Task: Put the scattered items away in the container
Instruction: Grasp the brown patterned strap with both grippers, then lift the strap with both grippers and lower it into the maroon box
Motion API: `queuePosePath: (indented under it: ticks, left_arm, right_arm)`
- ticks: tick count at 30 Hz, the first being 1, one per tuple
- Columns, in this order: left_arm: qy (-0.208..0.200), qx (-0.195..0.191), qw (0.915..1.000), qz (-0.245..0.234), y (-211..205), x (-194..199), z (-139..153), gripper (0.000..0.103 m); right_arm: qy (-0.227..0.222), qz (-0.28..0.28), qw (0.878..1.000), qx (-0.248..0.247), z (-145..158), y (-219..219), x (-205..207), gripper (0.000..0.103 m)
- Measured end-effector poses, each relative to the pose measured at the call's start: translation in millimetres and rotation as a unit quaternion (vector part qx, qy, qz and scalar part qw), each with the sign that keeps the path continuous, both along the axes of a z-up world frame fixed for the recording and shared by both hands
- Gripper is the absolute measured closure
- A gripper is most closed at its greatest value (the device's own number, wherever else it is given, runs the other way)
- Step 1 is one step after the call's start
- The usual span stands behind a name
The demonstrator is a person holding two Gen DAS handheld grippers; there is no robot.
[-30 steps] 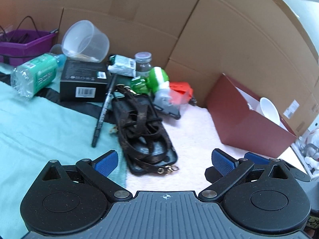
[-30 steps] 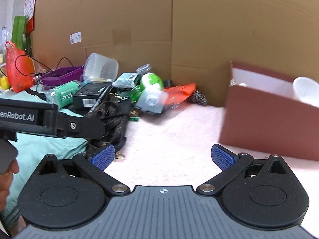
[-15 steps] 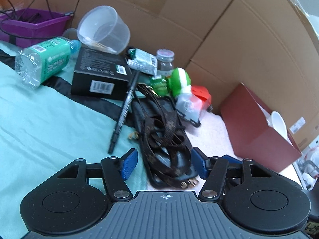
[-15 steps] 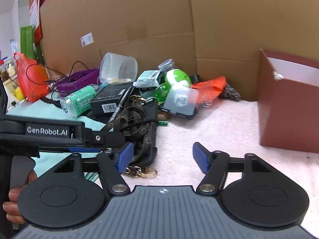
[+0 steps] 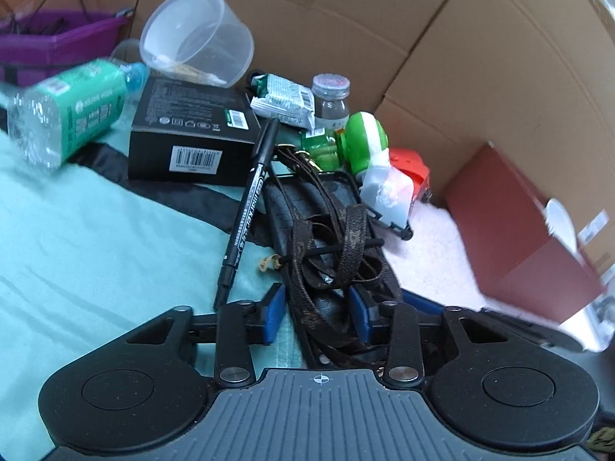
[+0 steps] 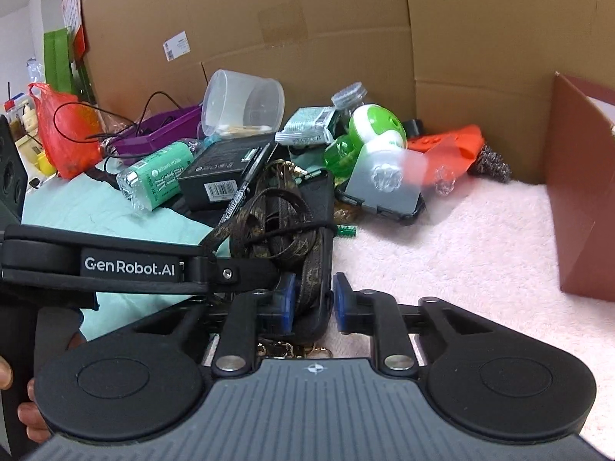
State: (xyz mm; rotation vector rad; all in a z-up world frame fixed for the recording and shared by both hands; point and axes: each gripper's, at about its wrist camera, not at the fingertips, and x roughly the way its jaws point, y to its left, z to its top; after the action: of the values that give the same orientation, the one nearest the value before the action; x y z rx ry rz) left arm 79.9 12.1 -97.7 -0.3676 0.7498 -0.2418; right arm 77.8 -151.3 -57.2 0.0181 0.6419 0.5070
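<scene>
A black phone case wrapped in a brown patterned strap (image 5: 330, 238) lies on the cloth, also in the right wrist view (image 6: 292, 215). My left gripper (image 5: 318, 309) has its blue pads closed in on the near end of the case and strap. My right gripper (image 6: 313, 301) is closed in on the same near end from the right side. The dark red box (image 5: 515, 238), the container, stands open at the right with a white cup inside; its wall shows in the right wrist view (image 6: 580, 192).
Behind the case lie a black marker (image 5: 250, 207), a black carton (image 5: 188, 134), a green water bottle (image 5: 73, 107), a clear tub (image 5: 196, 46), a green-white toy (image 5: 365, 142), an orange item (image 6: 449, 146) and a purple tray (image 5: 50, 42). Cardboard walls (image 6: 307, 19) close the back.
Both grippers moved forward to the phone case and their jaws narrowed from wide open to closed around its near end.
</scene>
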Motion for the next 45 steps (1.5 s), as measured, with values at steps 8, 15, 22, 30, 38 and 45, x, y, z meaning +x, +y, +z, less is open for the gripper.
queuePosePath:
  ticks: [8, 15, 22, 30, 38, 45]
  left_arm:
    - [0.006, 0.018, 0.9984, -0.054, -21, -11, 7, 0.059]
    - [0.005, 0.02, 0.995, -0.097, -45, -19, 7, 0.052]
    - [0.005, 0.02, 0.9953, -0.095, -48, -19, 8, 0.042]
    - [-0.003, 0.053, 0.9941, -0.094, -56, -20, 8, 0.052]
    - [-0.002, 0.064, 0.9941, -0.087, -58, -20, 9, 0.061]
    - [0.006, 0.058, 0.9941, -0.091, -63, -33, 13, 0.07]
  right_arm:
    - [-0.003, -0.003, 1.0, -0.01, 6, -19, -23, 0.082]
    - [0.015, -0.025, 1.0, -0.007, 4, -55, -47, 0.079]
    - [-0.001, -0.039, 0.999, -0.019, 3, -49, -41, 0.075]
    - [0.001, -0.033, 0.999, -0.014, 1, -50, -42, 0.075]
    - [-0.003, -0.043, 0.999, -0.009, -1, -48, -39, 0.074]
    - [-0.011, -0.044, 0.999, -0.025, 6, -51, -57, 0.079]
